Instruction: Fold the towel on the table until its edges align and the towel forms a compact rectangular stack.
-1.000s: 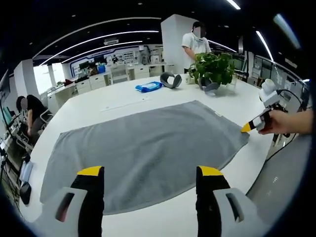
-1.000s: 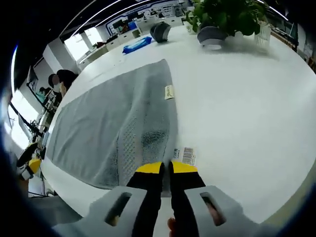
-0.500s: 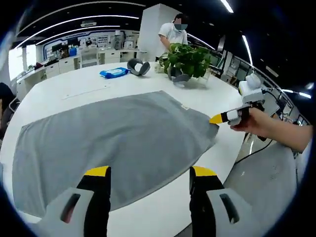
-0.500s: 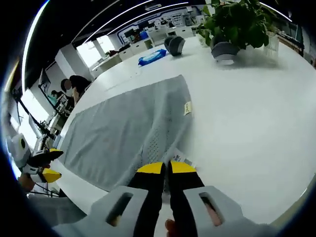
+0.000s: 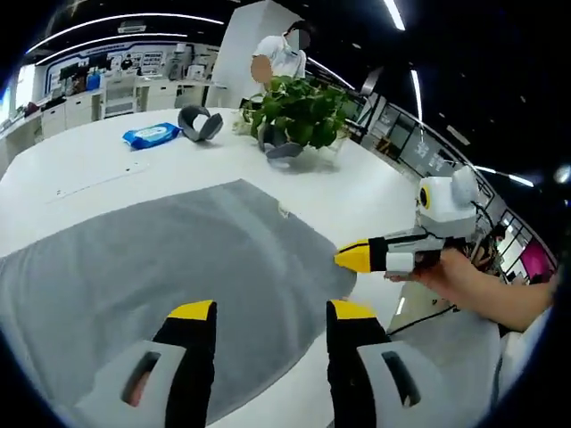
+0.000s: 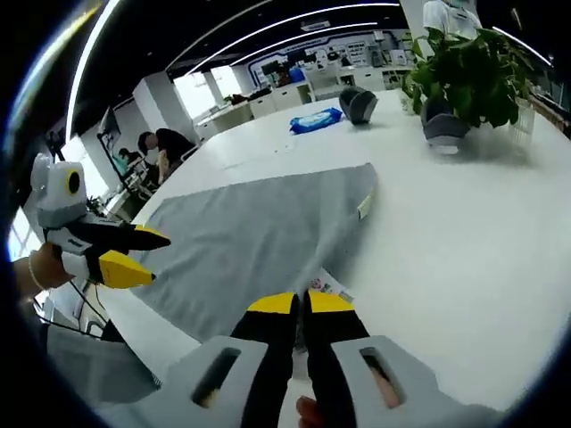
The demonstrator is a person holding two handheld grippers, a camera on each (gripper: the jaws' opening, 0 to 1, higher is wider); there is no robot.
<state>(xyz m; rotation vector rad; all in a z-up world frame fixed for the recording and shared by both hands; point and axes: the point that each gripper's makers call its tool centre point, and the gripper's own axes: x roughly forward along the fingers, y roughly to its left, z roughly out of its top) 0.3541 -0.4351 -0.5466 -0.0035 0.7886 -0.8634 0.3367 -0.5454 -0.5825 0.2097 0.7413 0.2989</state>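
The grey towel [image 5: 169, 267] is spread flat on the white table [image 5: 357, 192]. Its near corner is pinched between the pressed-together jaws of the right gripper [image 6: 299, 308], beside a barcode label [image 6: 328, 285]. The left gripper [image 5: 268, 312] is held above the towel's edge with its jaws spread apart. A potted plant [image 5: 294, 111] and a blue packet [image 5: 150, 135] are seen further back on the table

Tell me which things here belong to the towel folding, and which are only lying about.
For the job:
grey towel
right hand-held gripper, shut on the towel's corner
left hand-held gripper, open
white table

Lying about:
potted plant
blue wipes pack
dark headset
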